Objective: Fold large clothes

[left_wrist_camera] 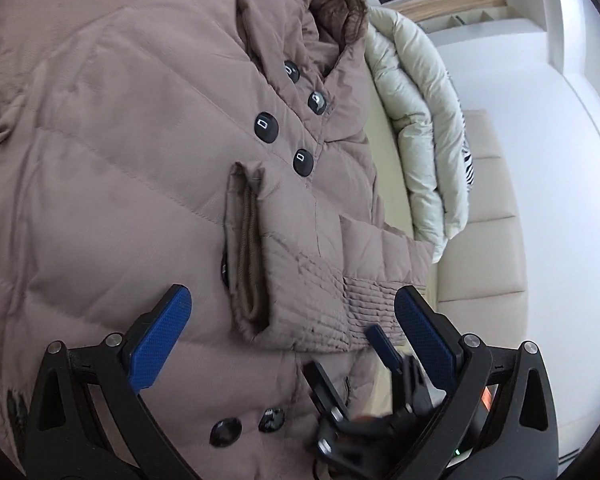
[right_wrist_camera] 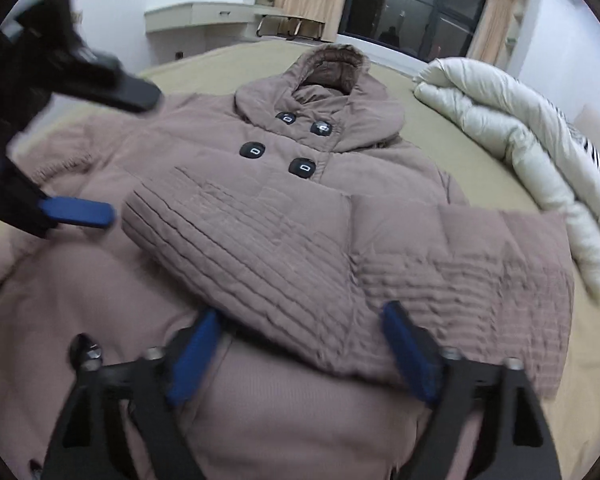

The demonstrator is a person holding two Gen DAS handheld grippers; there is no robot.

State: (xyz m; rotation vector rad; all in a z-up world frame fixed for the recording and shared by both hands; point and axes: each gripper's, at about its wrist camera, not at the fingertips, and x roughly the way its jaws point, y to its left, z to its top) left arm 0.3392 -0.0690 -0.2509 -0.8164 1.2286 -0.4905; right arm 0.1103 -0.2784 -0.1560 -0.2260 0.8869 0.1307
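Observation:
A taupe puffer coat (left_wrist_camera: 120,140) with a hood (right_wrist_camera: 332,68) and black buttons lies front-up on the bed. One sleeve (right_wrist_camera: 280,240) is folded across its chest, and the ribbed cuff (left_wrist_camera: 252,264) shows in the left wrist view. My left gripper (left_wrist_camera: 292,320) hovers open just above that cuff with nothing between its fingers. My right gripper (right_wrist_camera: 300,324) is open too. The near edge of the folded sleeve lies between its blue pads, which do not press on it. The left gripper's blue pad (right_wrist_camera: 80,210) shows blurred at the left of the right wrist view.
A rolled cream duvet (right_wrist_camera: 520,152) lies on the olive bed sheet (right_wrist_camera: 220,56) beside the coat's hood side. A padded beige headboard (left_wrist_camera: 488,240) borders the bed. A desk (right_wrist_camera: 204,16), a chair and a dark window (right_wrist_camera: 412,8) stand beyond the bed.

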